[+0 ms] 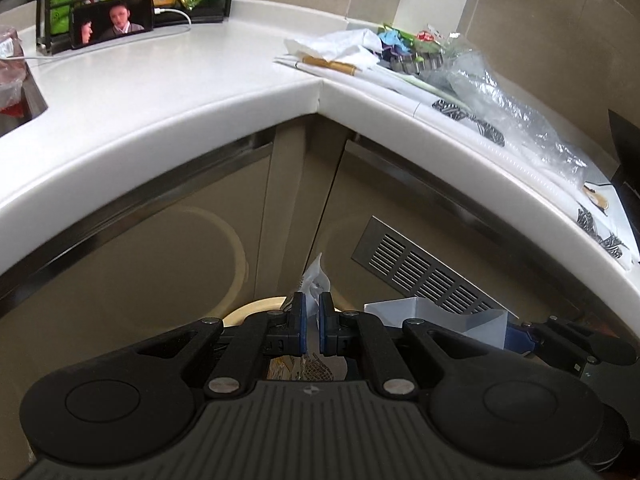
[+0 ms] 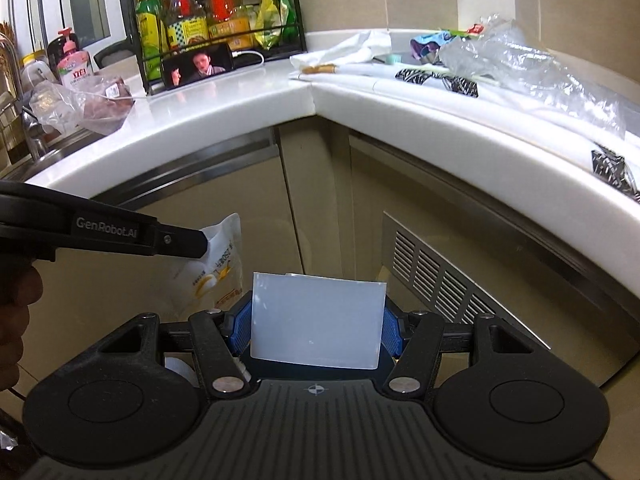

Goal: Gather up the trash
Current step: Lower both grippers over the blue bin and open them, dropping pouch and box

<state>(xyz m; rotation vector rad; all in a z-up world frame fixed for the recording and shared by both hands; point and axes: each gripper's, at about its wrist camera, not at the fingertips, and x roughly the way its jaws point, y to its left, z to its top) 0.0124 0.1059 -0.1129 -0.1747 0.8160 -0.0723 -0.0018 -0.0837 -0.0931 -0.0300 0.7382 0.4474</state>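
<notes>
The white L-shaped worktop overhangs beige cabinet doors, leaving open room below its rounded edge. There, the right tongs clamp a pale grey square box; beside them the left tongs pinch a white printed wrapper.

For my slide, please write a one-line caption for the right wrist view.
Right gripper holds a white rectangular box below the white countertop; left gripper pinches a white plastic pouch.
</notes>
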